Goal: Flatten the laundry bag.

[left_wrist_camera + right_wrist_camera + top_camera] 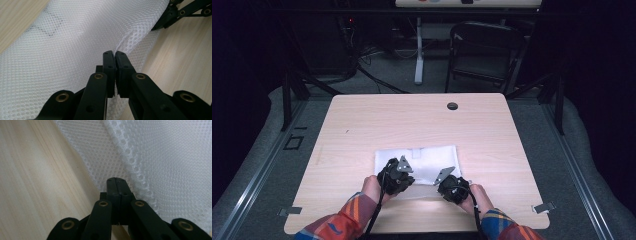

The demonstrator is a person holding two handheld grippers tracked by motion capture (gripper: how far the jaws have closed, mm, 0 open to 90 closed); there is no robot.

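Observation:
A white mesh cloth lies flat on the near middle of the wooden table. My left gripper is shut on a puckered fold of the cloth's upper layer and holds it slightly raised. In the high view it sits at the cloth's near left part. My right gripper is shut, its tips resting against the mesh just left of a seamed edge. No cloth shows between its jaws. It sits at the cloth's near right part, and its black linkage appears in the left gripper view.
A dark cable grommet sits near the table's far edge. Behind the table stand a black chair and a white desk leg. Metal brackets mark the near corners. Bare wood surrounds the cloth.

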